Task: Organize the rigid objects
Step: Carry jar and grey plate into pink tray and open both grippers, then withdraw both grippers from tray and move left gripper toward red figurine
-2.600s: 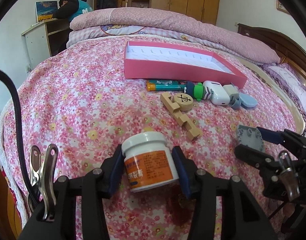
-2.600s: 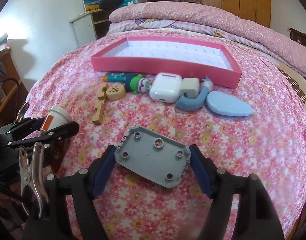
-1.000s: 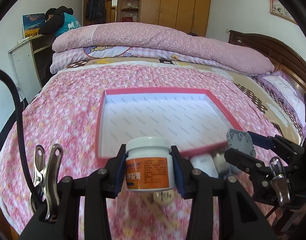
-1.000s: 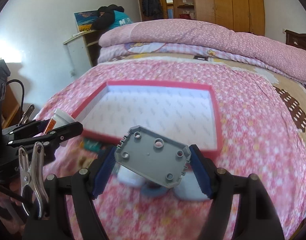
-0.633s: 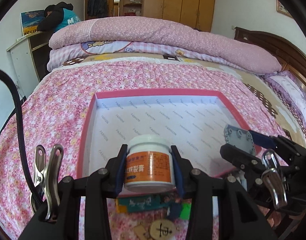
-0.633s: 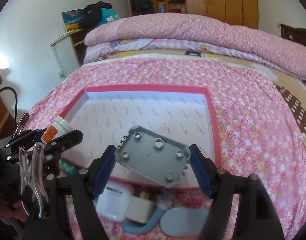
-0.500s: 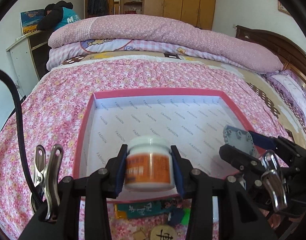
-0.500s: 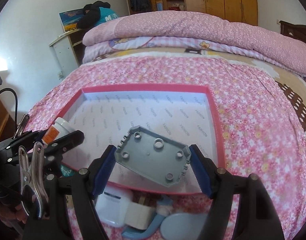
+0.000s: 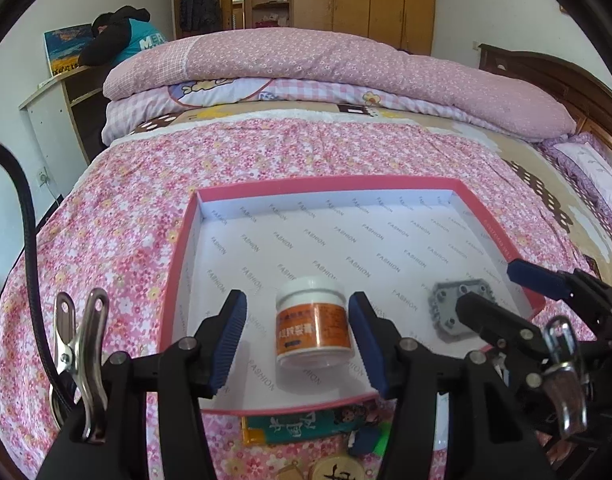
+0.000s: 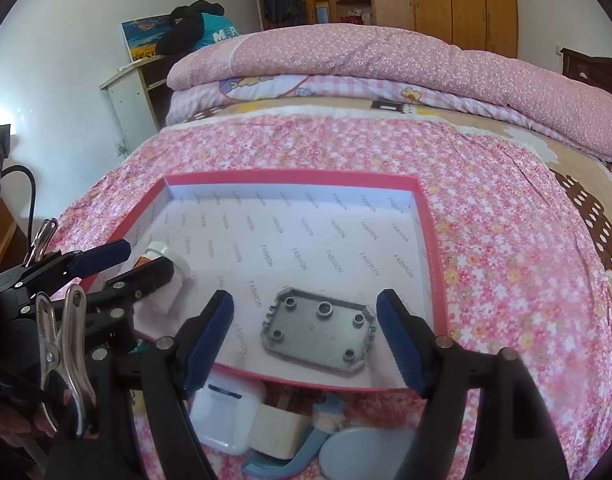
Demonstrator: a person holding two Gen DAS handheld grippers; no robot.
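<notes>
Both grippers have released since the earlier frame. Now the white jar (image 9: 313, 326) stands upright on the floor of the pink tray (image 9: 185, 240), near its front wall, between the opening jaws of the left gripper (image 9: 298, 342), whose pads stand clear of it. To the jar's right in the tray, the grey plate (image 10: 319, 330) lies flat between the open jaws of the right gripper (image 10: 306, 338), touching neither pad. In front of the tray, other small things lie on the bed (image 9: 118, 200).
</notes>
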